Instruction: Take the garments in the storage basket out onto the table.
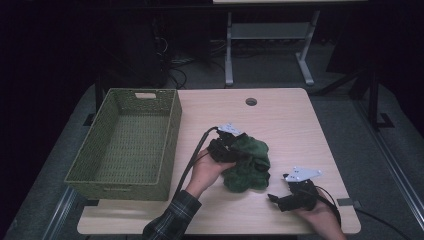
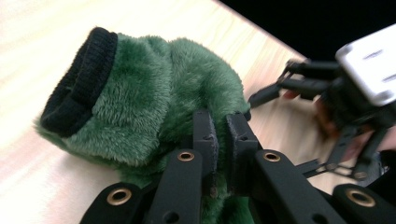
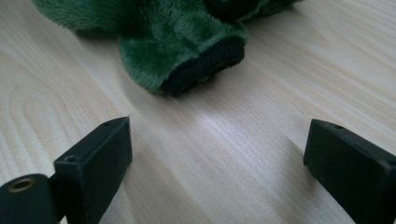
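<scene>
Fuzzy green garment (ribbed black cuff) bunched on pale wood table.

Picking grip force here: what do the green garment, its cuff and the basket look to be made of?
Garment: soft plush or fleece, matte, judging by the dense fuzzy pile. Cuff: black ribbed knit, by its fine ridges. Basket: olive woven weave, perhaps paper cord or plastic; the look leaves it open. The left tool is shut on the garment.

Fluffy green plush garment, deep-piled, with a ribbed black knit cuff; pale wood-grain table, smooth with a soft sheen; matt black plastic left gripper with brass-looking rivets; coarse woven green basket at left of the high view
</scene>
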Motion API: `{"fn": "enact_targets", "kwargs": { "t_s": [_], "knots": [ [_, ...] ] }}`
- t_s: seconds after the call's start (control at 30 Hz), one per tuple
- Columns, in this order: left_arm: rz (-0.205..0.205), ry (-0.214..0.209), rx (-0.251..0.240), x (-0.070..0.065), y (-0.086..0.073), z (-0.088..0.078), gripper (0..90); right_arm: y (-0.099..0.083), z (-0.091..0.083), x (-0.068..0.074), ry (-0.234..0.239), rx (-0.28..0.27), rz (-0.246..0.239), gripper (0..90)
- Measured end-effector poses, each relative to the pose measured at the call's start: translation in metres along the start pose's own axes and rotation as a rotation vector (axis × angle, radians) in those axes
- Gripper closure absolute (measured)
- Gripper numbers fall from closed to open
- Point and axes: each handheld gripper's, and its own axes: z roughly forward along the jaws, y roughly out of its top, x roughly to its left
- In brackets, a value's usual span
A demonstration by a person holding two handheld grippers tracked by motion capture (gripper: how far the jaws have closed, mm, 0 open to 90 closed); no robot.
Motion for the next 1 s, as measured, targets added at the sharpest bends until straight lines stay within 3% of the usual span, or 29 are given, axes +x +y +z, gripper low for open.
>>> {"fn": "enact_targets", "kwargs": {
  "t_s": [0.13,0.37,0.5,0.67,0.83,1.0],
  "knots": [
    [-0.012,0.013,0.041,0.008,-0.01,0.015,84.4,0.0,0.0,0.0,-0.001,-0.003,0.0,7.5],
    [0.031,0.045,0.087,0.015,-0.02,0.029,81.1,-0.001,-0.001,0.0,-0.002,-0.002,0.004,7.4],
    [0.061,0.045,0.089,0.01,-0.019,0.021,62.8,-0.001,-0.001,0.0,-0.003,-0.002,0.003,7.4],
    [0.106,0.033,0.058,-0.007,-0.016,0.0,53.3,-0.001,-0.001,0.0,-0.003,-0.003,0.004,7.4],
    [0.125,-0.007,0.03,-0.024,-0.02,-0.017,51.7,-0.001,-0.001,0.0,-0.004,-0.003,0.001,7.4],
    [0.146,0.006,0.037,-0.037,-0.031,-0.018,52.1,0.0,0.0,0.001,-0.008,-0.001,0.005,7.4]
  ]
}}
